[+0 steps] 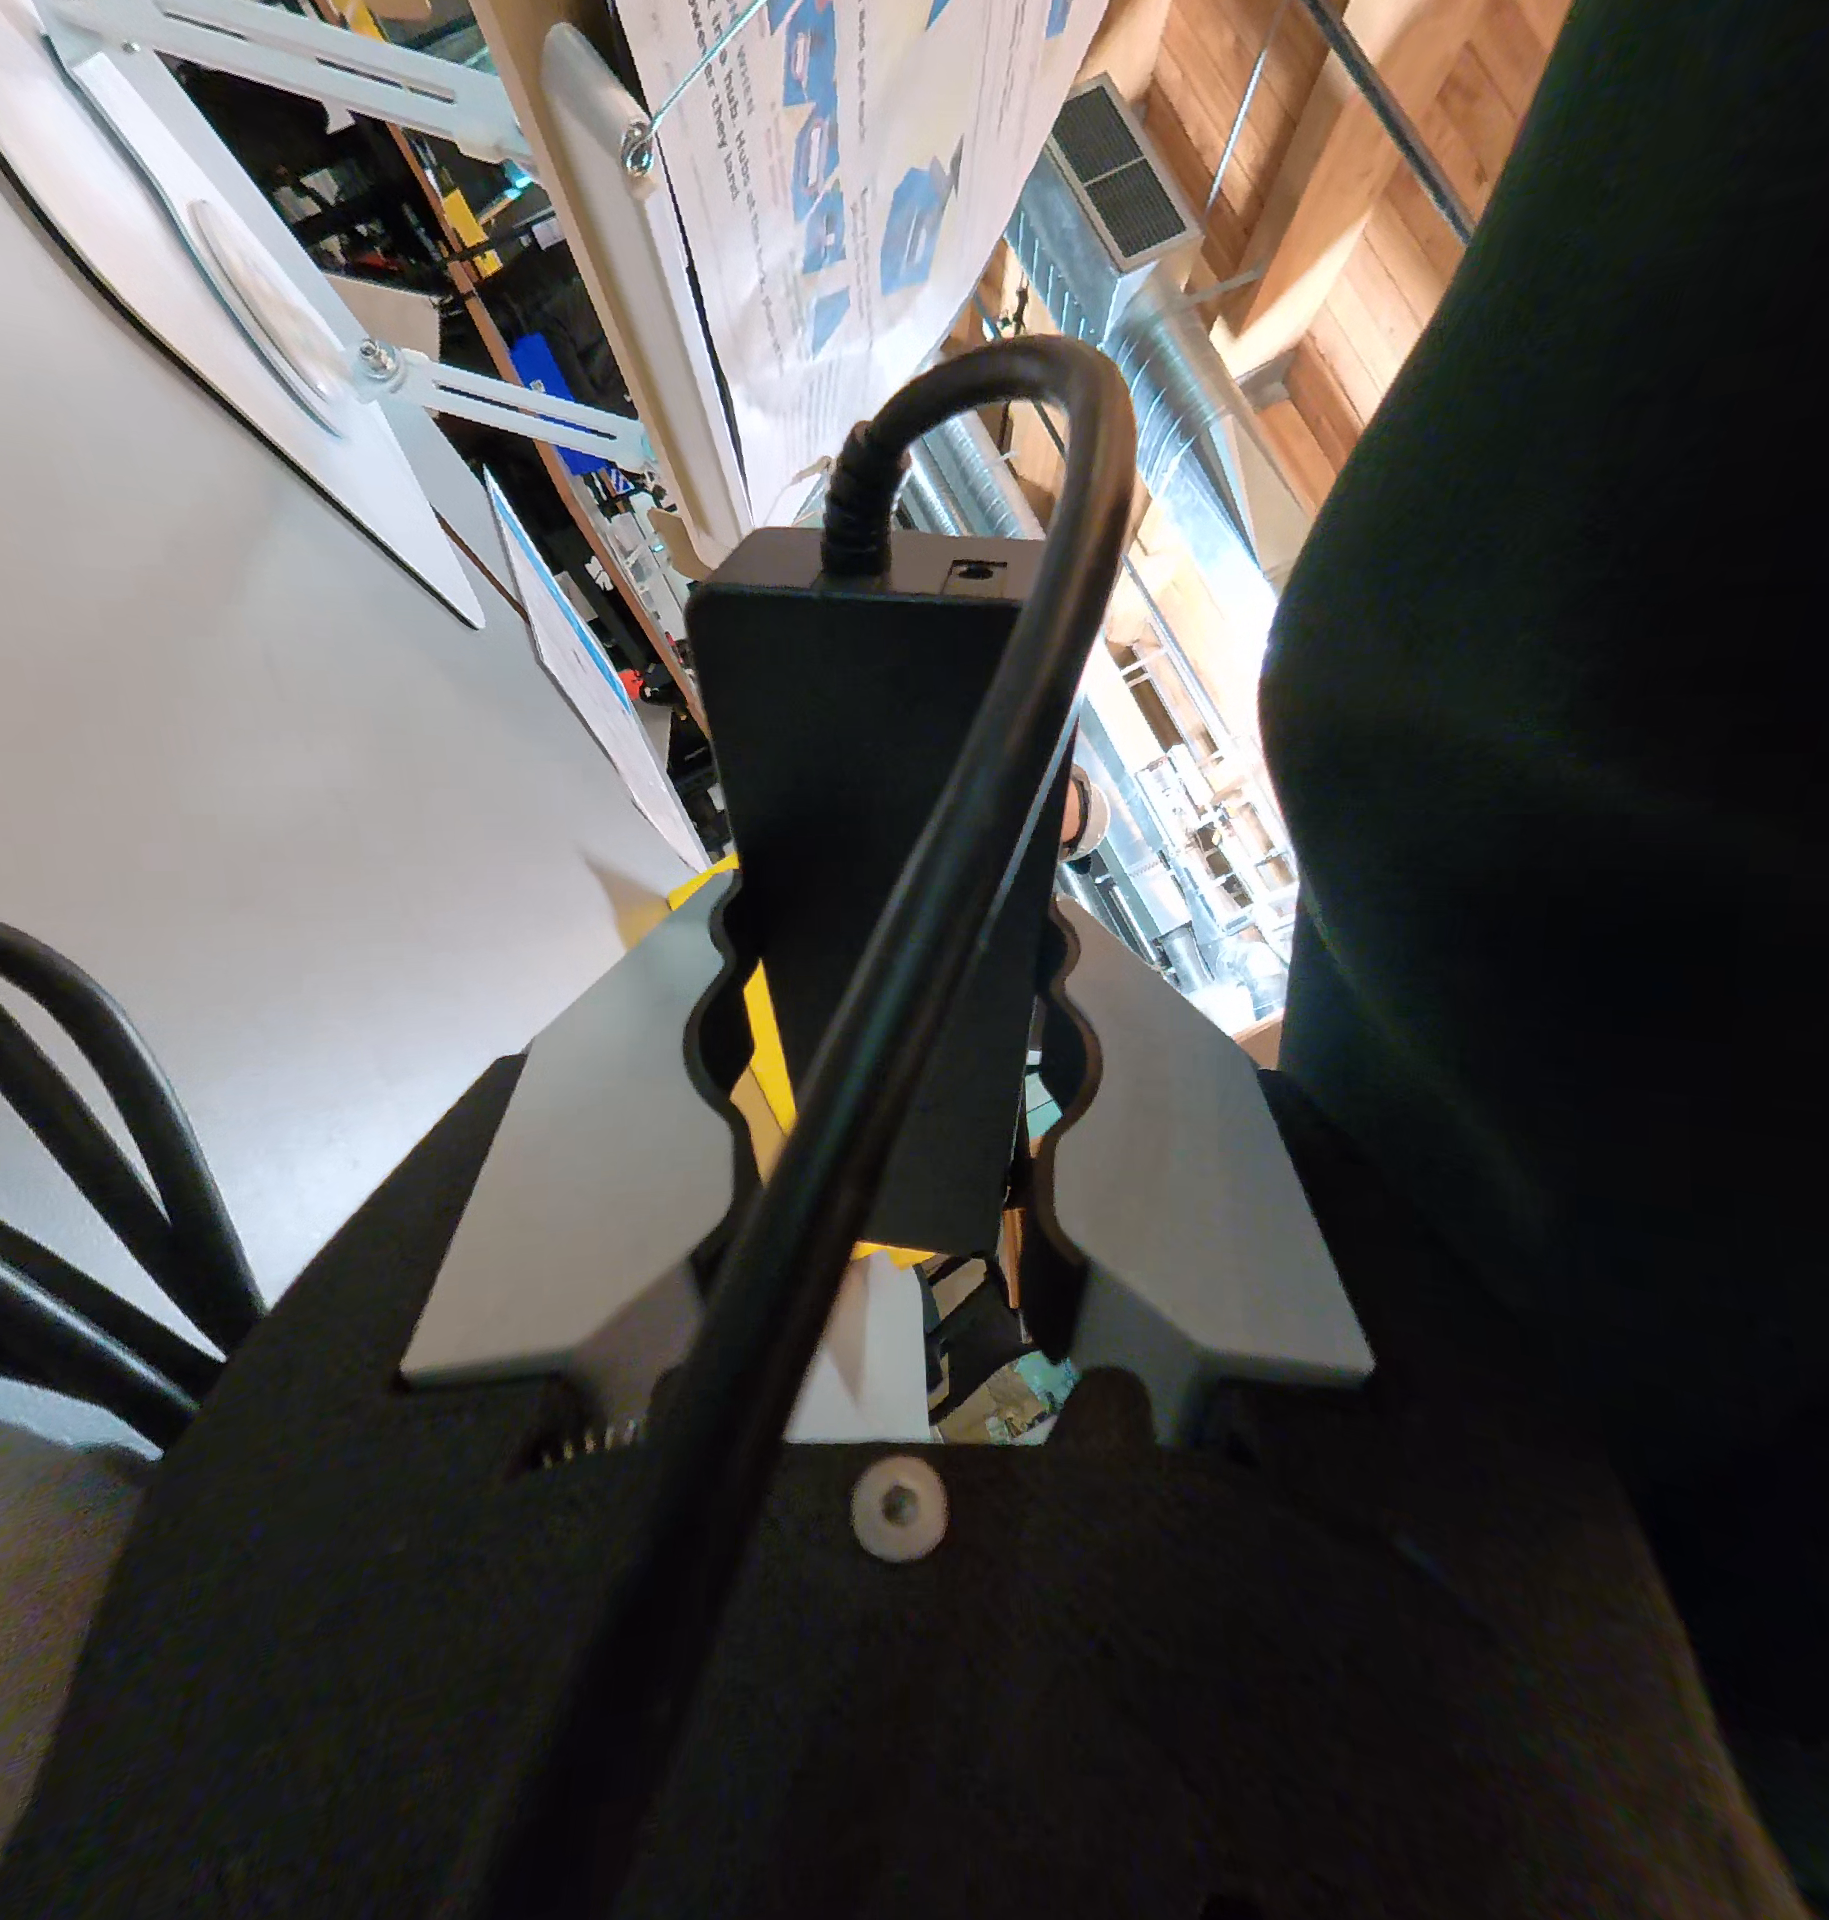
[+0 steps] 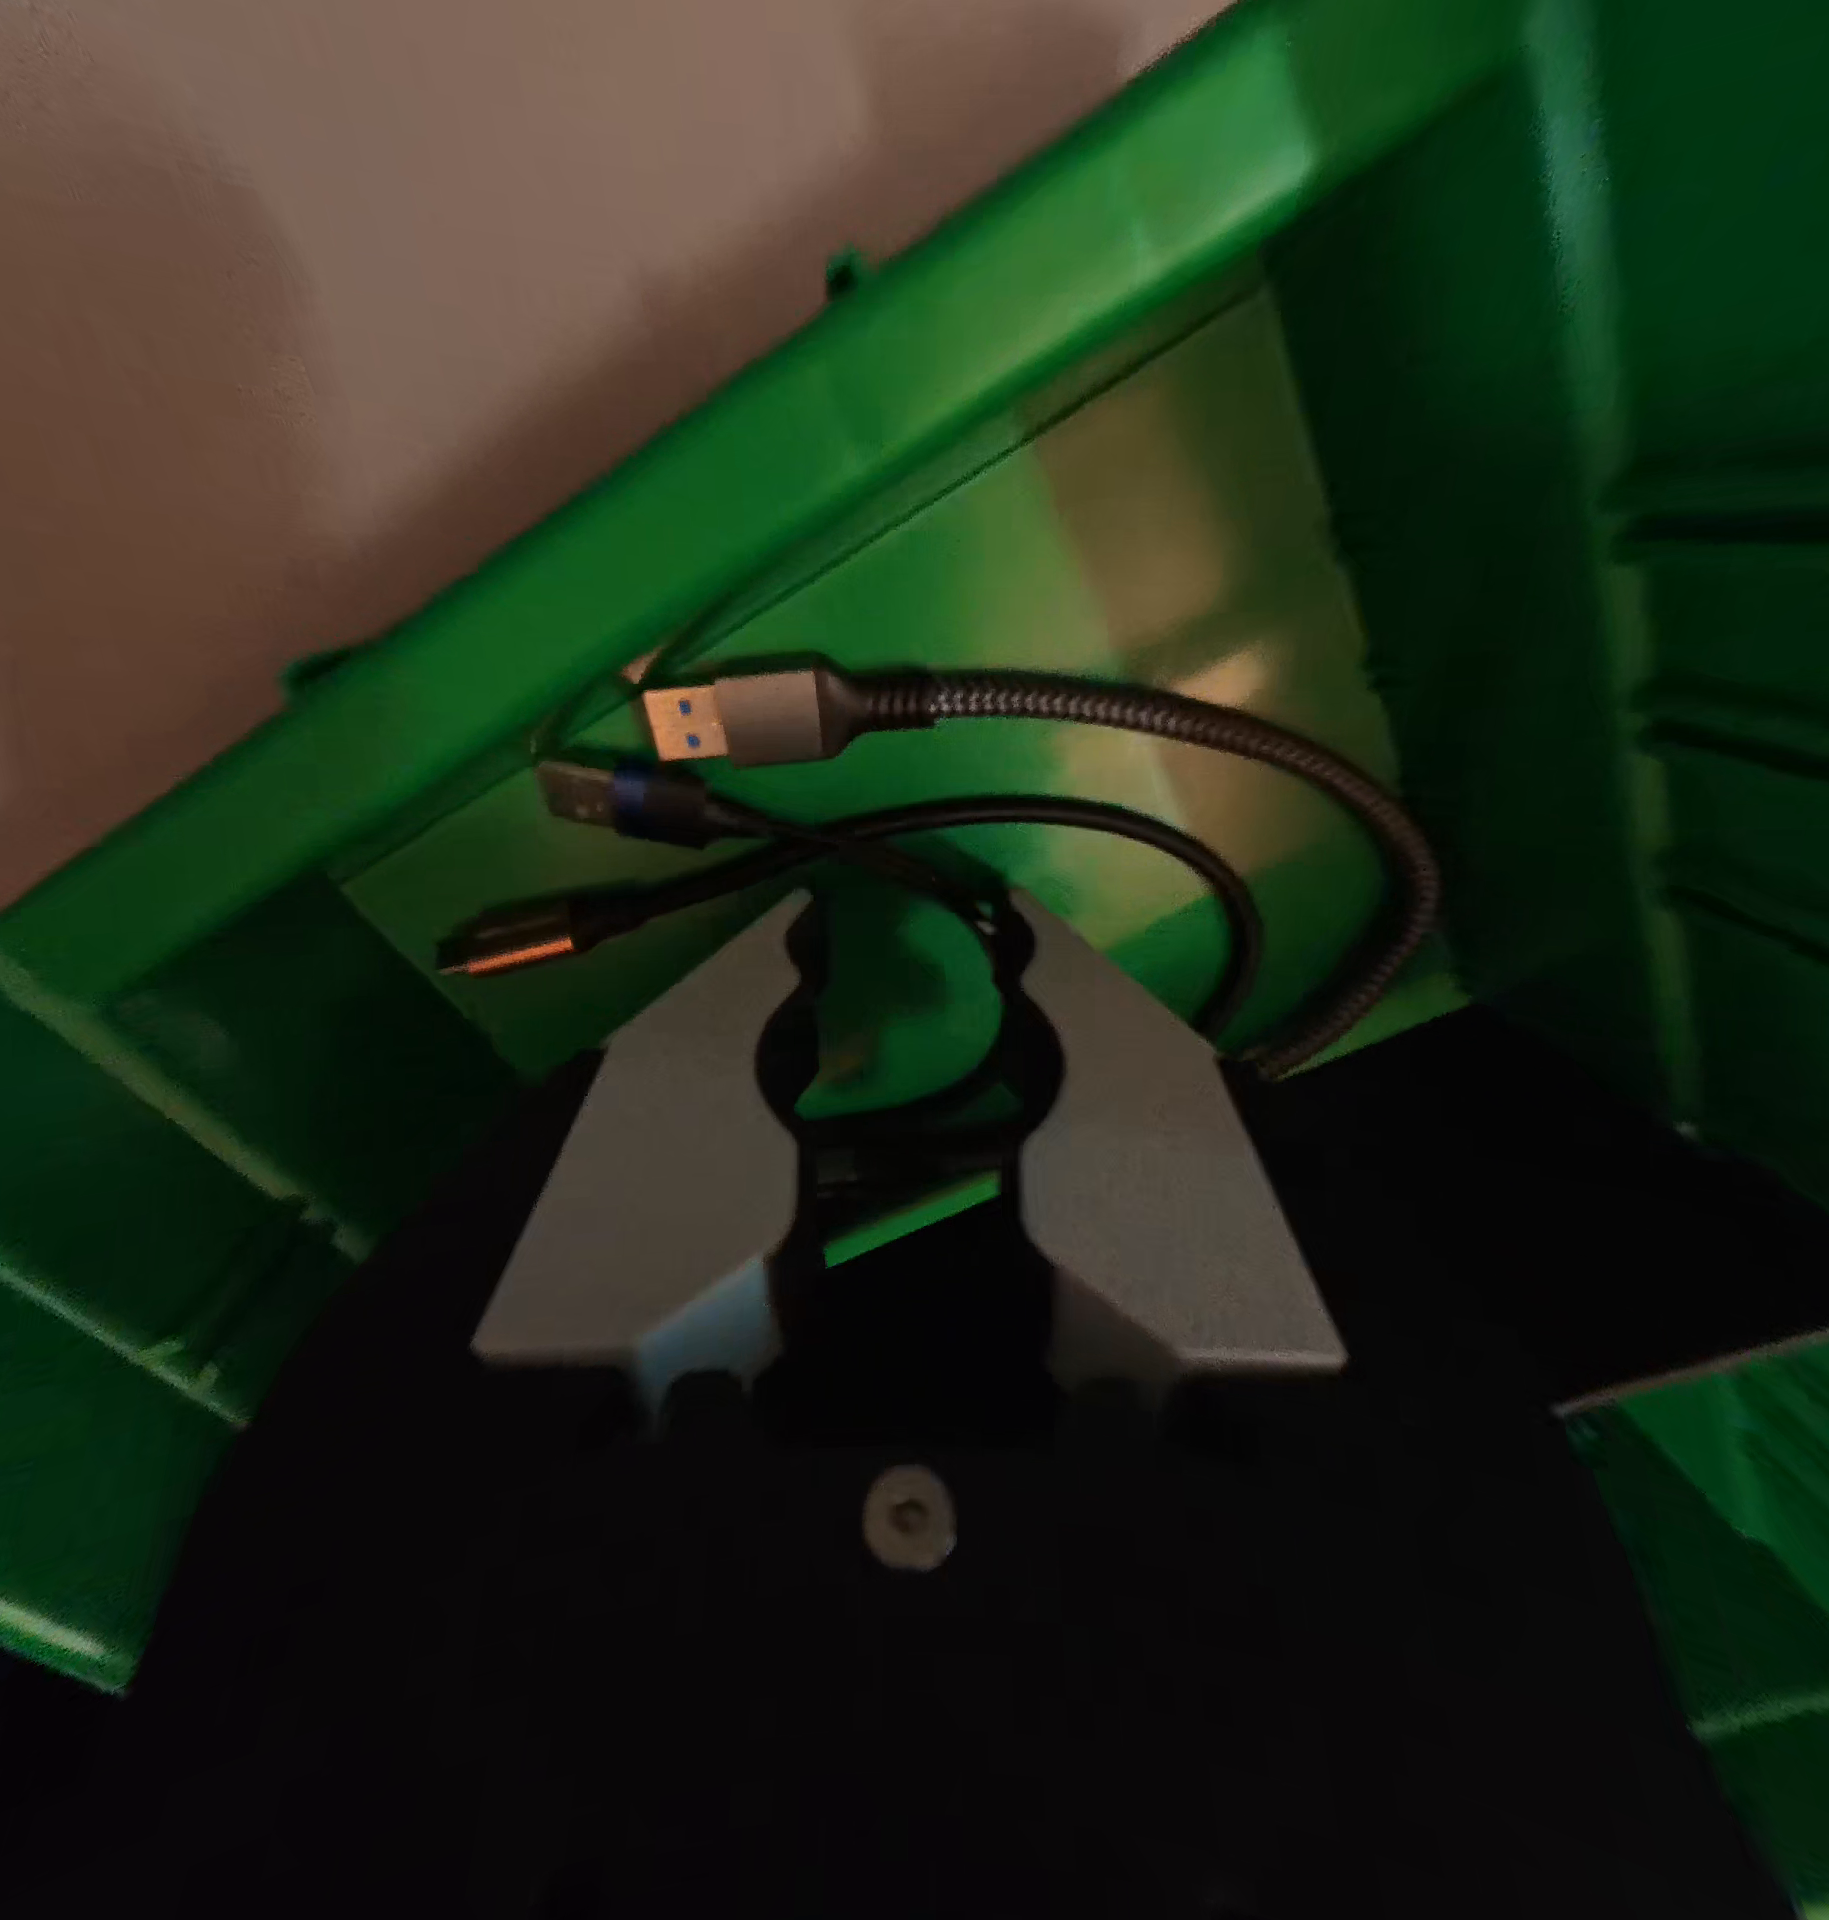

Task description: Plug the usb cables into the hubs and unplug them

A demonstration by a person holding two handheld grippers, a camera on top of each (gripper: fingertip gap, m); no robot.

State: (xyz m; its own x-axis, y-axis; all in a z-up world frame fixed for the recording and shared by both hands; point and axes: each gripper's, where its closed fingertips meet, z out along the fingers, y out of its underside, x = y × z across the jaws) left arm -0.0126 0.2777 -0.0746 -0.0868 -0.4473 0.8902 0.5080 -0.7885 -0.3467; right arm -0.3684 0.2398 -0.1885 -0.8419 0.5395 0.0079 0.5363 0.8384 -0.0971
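Note:
My left gripper (image 1: pixel 889 904) is shut on a black rectangular hub (image 1: pixel 848 727) and holds it raised off the table, pointing up and away. The hub's black cable (image 1: pixel 1086 499) leaves its far end and loops back over the gripper. My right gripper (image 2: pixel 910 904) is open, low inside a green bin (image 2: pixel 681 468). In the bin lie three USB cables: a grey plug with a blue insert (image 2: pixel 744 717) on a braided cable (image 2: pixel 1149 707), a plug with a blue ring (image 2: pixel 629 800) and a dark plug (image 2: pixel 515 940). Thin black cables cross under the fingertips.
The white table (image 1: pixel 214 779) lies to the left, with black cable loops (image 1: pixel 79 1091) at its lower left and a white stand (image 1: pixel 297 239) farther off. A dark sleeve (image 1: pixel 1616 727) fills the right. Another green bin wall (image 2: pixel 1772 727) stands at the right.

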